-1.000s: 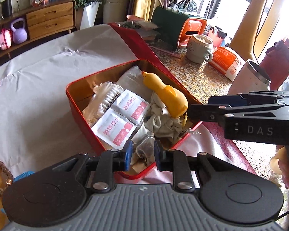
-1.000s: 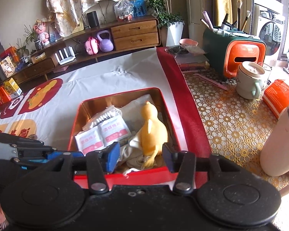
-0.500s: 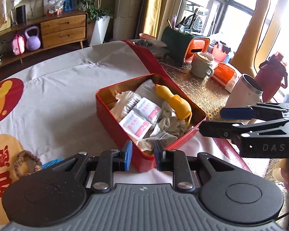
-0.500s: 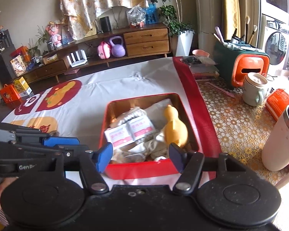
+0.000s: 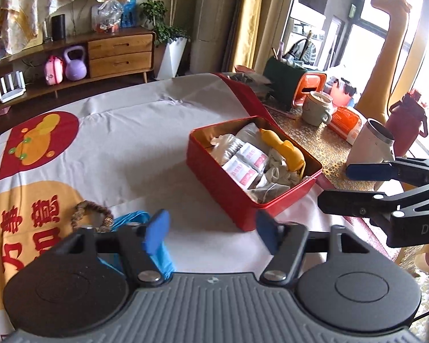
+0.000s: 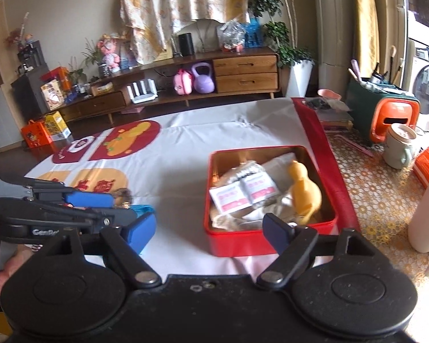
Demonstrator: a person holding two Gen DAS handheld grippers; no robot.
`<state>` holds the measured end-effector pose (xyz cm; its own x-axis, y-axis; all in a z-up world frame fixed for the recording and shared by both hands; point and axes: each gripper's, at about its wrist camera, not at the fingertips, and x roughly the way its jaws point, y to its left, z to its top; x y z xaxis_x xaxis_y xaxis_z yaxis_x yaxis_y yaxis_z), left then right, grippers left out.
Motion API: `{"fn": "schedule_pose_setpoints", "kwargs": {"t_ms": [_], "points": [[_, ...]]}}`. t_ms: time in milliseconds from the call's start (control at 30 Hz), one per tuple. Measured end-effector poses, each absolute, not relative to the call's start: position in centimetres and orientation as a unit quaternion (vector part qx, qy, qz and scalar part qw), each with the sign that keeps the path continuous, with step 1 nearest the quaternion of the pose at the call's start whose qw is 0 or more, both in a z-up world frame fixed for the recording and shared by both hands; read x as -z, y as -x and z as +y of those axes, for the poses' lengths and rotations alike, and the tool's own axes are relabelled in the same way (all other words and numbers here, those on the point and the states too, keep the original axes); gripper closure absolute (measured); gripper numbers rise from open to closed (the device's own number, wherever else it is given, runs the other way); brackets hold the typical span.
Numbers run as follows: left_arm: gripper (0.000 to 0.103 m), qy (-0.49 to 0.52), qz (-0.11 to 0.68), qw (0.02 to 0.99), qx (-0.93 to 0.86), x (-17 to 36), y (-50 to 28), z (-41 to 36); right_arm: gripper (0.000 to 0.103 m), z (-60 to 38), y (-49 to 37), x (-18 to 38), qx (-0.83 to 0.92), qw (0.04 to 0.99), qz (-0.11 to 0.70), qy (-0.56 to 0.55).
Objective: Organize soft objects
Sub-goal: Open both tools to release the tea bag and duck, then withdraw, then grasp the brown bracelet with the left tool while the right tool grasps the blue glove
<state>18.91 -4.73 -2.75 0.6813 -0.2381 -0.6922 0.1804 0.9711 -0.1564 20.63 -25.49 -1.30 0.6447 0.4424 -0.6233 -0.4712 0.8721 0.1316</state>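
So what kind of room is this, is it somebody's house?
Most likely a living room in a home. A wooden sideboard stands along the wall with a purple kettlebell under it, a potted plant sits in the corner, and a washing machine shows at the far right.

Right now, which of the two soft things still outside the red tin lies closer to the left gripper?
The blue bag, crumpled right beside the left gripper; the brown braided ring lies just beyond it.
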Motion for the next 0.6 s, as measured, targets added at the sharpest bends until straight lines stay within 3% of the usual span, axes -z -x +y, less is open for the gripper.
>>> {"fn": "schedule_pose_setpoints", "kwargs": {"t_ms": [200,467,600], "points": [[0.032,0.046,0.373,0.922,0.092,2.7,-16.4,-2.0,0.014,-23.5,-19.3,1.4,-0.277,0.902,0.330,0.038],[0.019,0.057,0.366,0.927,0.053,3.0,-14.0,1.6,0.001,-21.3,-18.2,1.7,-0.300,0.898,0.319,0.040],[0.016,0.061,0.363,0.929,0.046,3.3,-13.1,2.8,0.000,-20.1,-17.9,2.2,-0.316,0.893,0.318,0.037]]}}
